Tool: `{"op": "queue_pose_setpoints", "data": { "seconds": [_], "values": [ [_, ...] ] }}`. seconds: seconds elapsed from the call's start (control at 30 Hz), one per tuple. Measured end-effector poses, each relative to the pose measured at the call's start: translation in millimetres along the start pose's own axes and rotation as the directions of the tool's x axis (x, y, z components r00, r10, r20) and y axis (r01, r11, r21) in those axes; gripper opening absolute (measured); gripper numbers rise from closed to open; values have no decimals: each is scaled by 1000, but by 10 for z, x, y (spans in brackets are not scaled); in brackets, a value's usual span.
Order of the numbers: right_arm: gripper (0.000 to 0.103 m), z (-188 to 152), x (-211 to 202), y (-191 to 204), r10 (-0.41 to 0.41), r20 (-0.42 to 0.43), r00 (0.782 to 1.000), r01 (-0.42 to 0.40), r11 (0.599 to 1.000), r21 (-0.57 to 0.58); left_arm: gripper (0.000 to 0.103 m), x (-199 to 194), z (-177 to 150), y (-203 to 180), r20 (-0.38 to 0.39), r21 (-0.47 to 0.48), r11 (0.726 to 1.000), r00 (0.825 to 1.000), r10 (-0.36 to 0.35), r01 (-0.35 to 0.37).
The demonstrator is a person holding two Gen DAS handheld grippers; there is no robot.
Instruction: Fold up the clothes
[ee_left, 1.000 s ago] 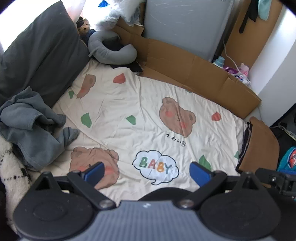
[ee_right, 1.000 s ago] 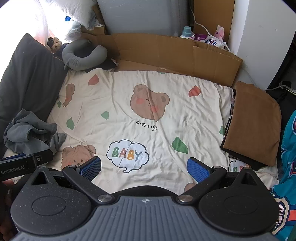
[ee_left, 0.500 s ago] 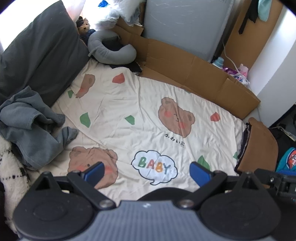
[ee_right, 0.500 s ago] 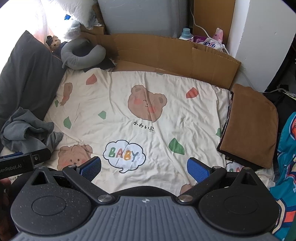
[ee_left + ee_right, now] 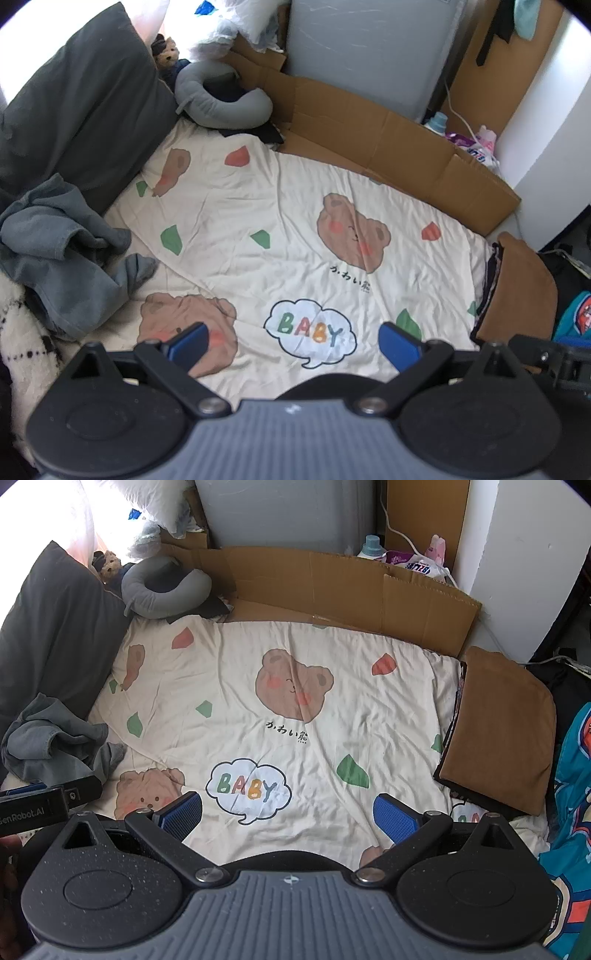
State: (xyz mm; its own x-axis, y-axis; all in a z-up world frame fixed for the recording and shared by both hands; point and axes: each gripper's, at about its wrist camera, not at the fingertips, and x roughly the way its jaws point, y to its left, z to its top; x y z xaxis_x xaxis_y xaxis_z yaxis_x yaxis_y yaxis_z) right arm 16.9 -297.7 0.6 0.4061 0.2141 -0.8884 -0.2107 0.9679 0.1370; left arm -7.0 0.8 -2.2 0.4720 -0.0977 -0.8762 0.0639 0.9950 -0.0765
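Two claws hover above the bed, both empty and spread wide: the left claw (image 5: 293, 341) and the right claw (image 5: 288, 812), each with two blue ribbed pads set far apart over the cream bear-print bedsheet (image 5: 351, 709).

Two garments are in sight. One crumpled grey cotton garment (image 5: 62, 251) lies in a loose heap at the bed's left edge, against the one dark grey pillow (image 5: 74, 96); it has no clear long axis, though one end trails out toward the sheet's middle. One folded brown garment (image 5: 498, 731) lies flat at the bed's right edge on top of a dark layer whose edge shows beneath it; its long axis runs from the near edge toward the far edge, roughly parallel to the bed's right side.

On the sheet, three whole bear faces show, plus one "BABY" speech bubble (image 5: 247, 790) just ahead of both claws. One grey U-shaped neck pillow (image 5: 162, 587) sits at the far left corner, beside one small teddy bear (image 5: 109, 566). One flattened brown cardboard sheet (image 5: 332, 587) lines the far edge.
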Motion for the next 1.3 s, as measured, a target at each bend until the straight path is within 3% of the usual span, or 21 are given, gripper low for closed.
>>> {"op": "queue_pose_setpoints", "data": {
  "seconds": [0.53, 0.77, 0.93, 1.3],
  "values": [
    [102, 11, 1, 20, -1, -1, 1000, 1, 1000, -15, 98, -5, 9, -109, -3, 66, 998, 1000, 20, -20],
    [102, 21, -22, 16, 3, 1, 1000, -3, 1000, -17, 100, -44, 20, -55, -15, 59, 998, 1000, -8, 9],
    [102, 45, -86, 10, -5, 1, 1000, 5, 999, -40, 102, -165, 28, -65, 7, 113, 993, 1000, -18, 17],
    [102, 164, -251, -48, -1, 33, 999, 1, 1000, -10, 102, -395, 204, 55, 65, 103, 995, 998, -13, 6]
  ]
}}
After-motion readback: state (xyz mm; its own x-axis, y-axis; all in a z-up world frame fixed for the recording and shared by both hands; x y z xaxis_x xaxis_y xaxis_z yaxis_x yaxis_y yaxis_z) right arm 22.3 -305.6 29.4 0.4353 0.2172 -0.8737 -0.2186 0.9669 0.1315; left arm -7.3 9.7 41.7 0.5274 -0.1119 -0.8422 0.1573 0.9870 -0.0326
